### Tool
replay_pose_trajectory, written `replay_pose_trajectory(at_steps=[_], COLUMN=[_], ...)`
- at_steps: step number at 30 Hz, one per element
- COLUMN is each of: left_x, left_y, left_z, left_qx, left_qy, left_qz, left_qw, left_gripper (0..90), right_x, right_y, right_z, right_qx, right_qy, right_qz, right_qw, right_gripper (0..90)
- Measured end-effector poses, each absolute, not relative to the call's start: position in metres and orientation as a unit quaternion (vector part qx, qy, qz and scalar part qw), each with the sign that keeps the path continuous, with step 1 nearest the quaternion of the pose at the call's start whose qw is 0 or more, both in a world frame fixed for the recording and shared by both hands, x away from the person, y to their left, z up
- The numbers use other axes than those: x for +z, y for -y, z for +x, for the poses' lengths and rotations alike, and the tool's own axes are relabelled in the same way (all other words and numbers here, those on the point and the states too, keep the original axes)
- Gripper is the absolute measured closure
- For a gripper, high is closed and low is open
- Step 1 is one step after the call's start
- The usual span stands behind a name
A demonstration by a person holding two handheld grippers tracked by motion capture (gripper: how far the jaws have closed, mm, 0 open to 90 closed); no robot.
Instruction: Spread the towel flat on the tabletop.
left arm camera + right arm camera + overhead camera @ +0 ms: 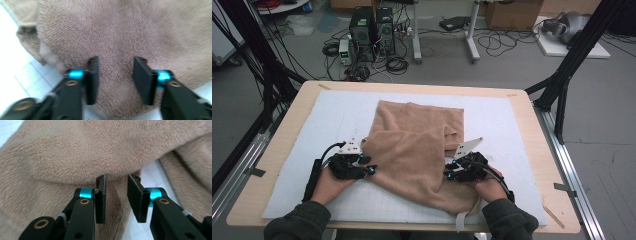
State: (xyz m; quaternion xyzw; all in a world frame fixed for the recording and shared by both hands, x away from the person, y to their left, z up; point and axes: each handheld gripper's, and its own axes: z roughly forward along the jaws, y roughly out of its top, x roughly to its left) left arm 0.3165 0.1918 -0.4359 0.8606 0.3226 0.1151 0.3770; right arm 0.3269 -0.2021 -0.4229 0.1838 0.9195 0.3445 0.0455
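Observation:
A tan towel [417, 145] lies loosely folded on the white gridded mat [332, 115], its near corner close to the table's front edge. My left gripper [370, 166] is at the towel's left edge and my right gripper [448, 173] at its right edge, each held in a hand. In the left gripper view the jaws of the left gripper [116, 60] stand apart over the towel [125, 30], and the pads do not press it. In the right gripper view the right gripper [117, 178] is open, with a fold of towel [87, 150] just beyond its tips.
The mat covers a wooden table [532, 130] framed by black posts [562, 85] at both sides. Behind the table, computer cases [372, 30], cables and a cardboard box [512, 15] sit on the floor. Bare mat lies left and right of the towel.

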Motion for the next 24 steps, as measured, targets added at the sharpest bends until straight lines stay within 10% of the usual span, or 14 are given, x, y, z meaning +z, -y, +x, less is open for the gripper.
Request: replay_pose_trajectory(at_steps=[11,24], left_x=[-0.436,-0.433], left_y=[-0.189,-0.194], left_z=[0.314,0.312], left_qx=[0.106,0.109], left_qy=[-0.308,-0.312], left_qz=[0.864,0.857], left_qw=[0.384,0.395], left_gripper=[84.6,81.6], right_x=[-0.433,-0.428], right_y=[0.207,0.255], right_z=[0.323,0.270], right_qx=[0.343,0.339], right_qy=[-0.919,-0.917], right_qz=[0.191,0.212], right_qw=[0.031,0.010], right_gripper=[87.8,86.4])
